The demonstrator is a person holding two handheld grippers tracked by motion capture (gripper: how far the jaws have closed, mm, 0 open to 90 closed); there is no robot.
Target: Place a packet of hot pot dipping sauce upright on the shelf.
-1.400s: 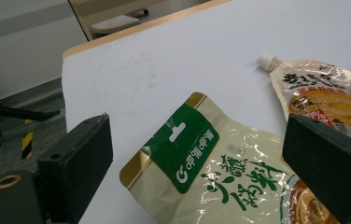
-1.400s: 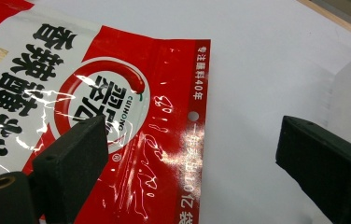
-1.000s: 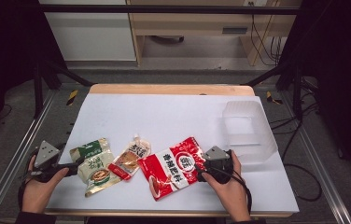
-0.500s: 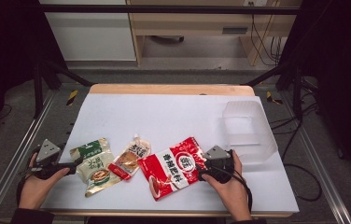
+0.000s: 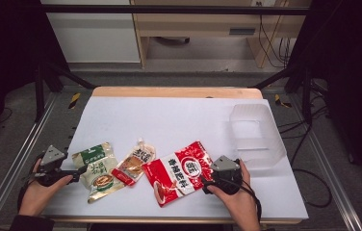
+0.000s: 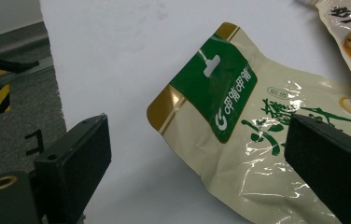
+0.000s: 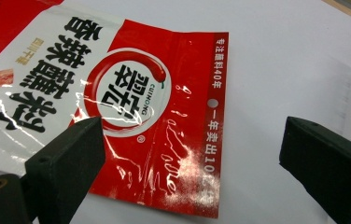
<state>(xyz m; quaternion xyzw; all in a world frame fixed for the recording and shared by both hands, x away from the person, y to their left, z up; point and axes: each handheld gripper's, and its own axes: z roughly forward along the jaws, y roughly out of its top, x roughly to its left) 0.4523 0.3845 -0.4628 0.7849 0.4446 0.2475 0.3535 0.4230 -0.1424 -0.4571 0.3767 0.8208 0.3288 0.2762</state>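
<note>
Three food pouches lie along the near part of the white table (image 5: 179, 115): a green and cream pouch (image 5: 97, 168), a small orange sachet (image 5: 133, 162) and a large red and white pouch (image 5: 179, 171). My left gripper (image 5: 79, 171) sits at the green pouch's left edge. Its jaws stand open (image 6: 197, 140), with the green pouch's (image 6: 239, 135) top corner between them. My right gripper (image 5: 204, 180) is at the red pouch's right end. It is open (image 7: 192, 135) over the red pouch's (image 7: 117, 93) edge, gripping nothing.
A clear plastic tub (image 5: 256, 134) stands at the right side of the table, just beyond my right hand. The table's left edge and a metal rail (image 5: 20, 159) run close by my left hand. Bare white surface stretches behind the pouches.
My left gripper has shifted slightly away from me. The right gripper and the pouches have stayed where they were.
</note>
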